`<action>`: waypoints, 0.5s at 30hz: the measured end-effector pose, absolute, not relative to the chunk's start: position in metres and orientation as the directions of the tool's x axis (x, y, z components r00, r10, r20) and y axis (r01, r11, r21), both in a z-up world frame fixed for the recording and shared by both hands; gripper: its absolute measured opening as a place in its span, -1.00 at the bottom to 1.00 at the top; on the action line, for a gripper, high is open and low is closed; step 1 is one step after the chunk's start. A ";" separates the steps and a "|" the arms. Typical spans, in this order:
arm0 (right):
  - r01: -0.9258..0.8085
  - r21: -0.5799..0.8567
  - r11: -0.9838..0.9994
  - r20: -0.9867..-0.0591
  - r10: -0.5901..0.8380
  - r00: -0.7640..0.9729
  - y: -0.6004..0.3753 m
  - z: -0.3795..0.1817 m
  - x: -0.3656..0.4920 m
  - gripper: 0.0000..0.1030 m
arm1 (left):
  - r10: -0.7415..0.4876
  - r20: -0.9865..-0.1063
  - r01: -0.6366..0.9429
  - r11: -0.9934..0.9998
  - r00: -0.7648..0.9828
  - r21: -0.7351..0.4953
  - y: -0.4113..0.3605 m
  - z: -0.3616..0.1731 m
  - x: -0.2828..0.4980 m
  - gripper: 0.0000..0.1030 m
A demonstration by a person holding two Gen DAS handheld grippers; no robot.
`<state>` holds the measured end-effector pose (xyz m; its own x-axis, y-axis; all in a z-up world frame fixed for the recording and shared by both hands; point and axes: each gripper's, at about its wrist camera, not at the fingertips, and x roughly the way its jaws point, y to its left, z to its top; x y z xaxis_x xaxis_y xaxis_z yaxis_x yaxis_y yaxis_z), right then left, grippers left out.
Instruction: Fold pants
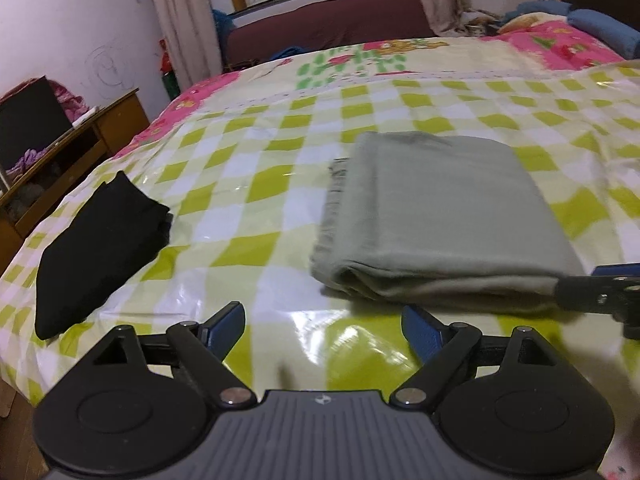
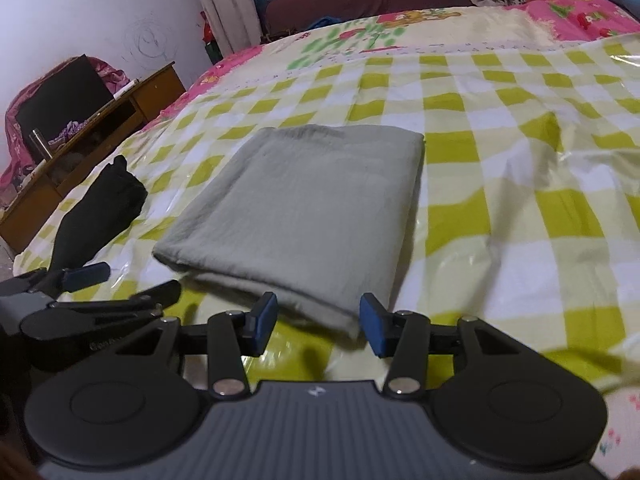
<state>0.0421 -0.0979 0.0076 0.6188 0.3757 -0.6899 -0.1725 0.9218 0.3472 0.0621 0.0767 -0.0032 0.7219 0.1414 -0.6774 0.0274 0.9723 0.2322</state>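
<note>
Grey-green cloth is what lies ahead of you: the pants (image 2: 304, 208) sit folded into a thick rectangle on the bed (image 2: 520, 184), flat on its yellow-green checked cover.

Your right claw (image 2: 318, 328) is about half spread, its blue pads (image 2: 264, 326) apart. The near corner of the pants shows between them, but the pads do not press on it, and you hold nothing there. In the left wrist view this claw shows only as a dark finger at the right edge, at the near right corner of the pants.

Your left claw (image 1: 324, 326) is spread wide and empty. Its pads (image 1: 226, 322) hover over bare checked cover, just short of the near folded edge of the pants, touching nothing.

To the left of the pants, well apart from them, lies one black folded garment (image 1: 100, 252) near the edge of the bed. Beyond that edge stands a wooden cabinet (image 1: 80, 148) with clutter on it. Pink patterned bedding (image 1: 560, 44) and a blue bundle (image 1: 600, 28) lie at the far end of the bed.

Nothing stands between either claw and the pants.

Count: two claws, one pair of folded pants, one black garment.
</note>
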 end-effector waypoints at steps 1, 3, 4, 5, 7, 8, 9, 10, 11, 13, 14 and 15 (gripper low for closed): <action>-0.172 0.346 0.922 -0.692 0.374 0.618 -0.098 0.007 0.038 -0.07 | 0.138 -0.674 0.033 0.971 0.725 0.235 0.074 -0.003 0.059 0.91; -0.168 0.349 0.922 -0.695 0.376 0.613 -0.099 0.006 0.031 -0.07 | 0.131 -0.670 0.048 0.969 0.731 0.241 0.068 -0.002 0.052 0.91; -0.167 0.354 0.920 -0.697 0.379 0.609 -0.099 0.005 0.028 -0.07 | 0.127 -0.668 0.054 0.969 0.733 0.243 0.065 -0.001 0.049 0.91; -0.167 0.356 0.919 -0.698 0.381 0.607 -0.099 0.004 0.026 -0.07 | 0.122 -0.666 0.060 0.968 0.736 0.242 0.063 -0.001 0.046 0.92; -0.168 0.354 0.920 -0.696 0.380 0.609 -0.099 0.004 0.021 -0.07 | 0.115 -0.666 0.068 0.968 0.737 0.243 0.060 0.000 0.041 0.92; -0.170 0.354 0.920 -0.694 0.381 0.611 -0.100 0.004 0.018 -0.07 | 0.114 -0.665 0.071 0.967 0.738 0.245 0.058 0.000 0.039 0.92; -0.171 0.355 0.919 -0.693 0.381 0.612 -0.100 0.005 0.016 -0.07 | 0.114 -0.665 0.073 0.966 0.738 0.247 0.057 -0.001 0.037 0.92; -0.169 0.356 0.919 -0.691 0.381 0.615 -0.101 0.005 0.014 -0.08 | 0.112 -0.665 0.076 0.966 0.738 0.248 0.055 -0.001 0.035 0.92; -0.168 0.358 0.919 -0.689 0.381 0.617 -0.102 0.005 0.012 -0.08 | 0.111 -0.665 0.078 0.966 0.738 0.247 0.055 -0.001 0.034 0.92; -0.167 0.359 0.918 -0.685 0.381 0.621 -0.104 0.006 0.009 -0.08 | 0.107 -0.663 0.082 0.965 0.740 0.248 0.053 -0.001 0.031 0.92; -0.165 0.360 0.918 -0.683 0.380 0.623 -0.104 0.007 0.008 -0.08 | 0.105 -0.663 0.087 0.964 0.741 0.250 0.052 -0.002 0.029 0.92; -0.164 0.361 0.918 -0.681 0.380 0.625 -0.105 0.007 0.006 -0.08 | 0.105 -0.663 0.091 0.963 0.741 0.253 0.050 -0.002 0.028 0.92</action>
<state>0.0062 -0.1055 0.0066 0.6254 0.3801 -0.6814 -0.1640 0.9178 0.3615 0.0281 0.0503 -0.0023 0.7414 0.1046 -0.6629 0.0905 0.9632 0.2531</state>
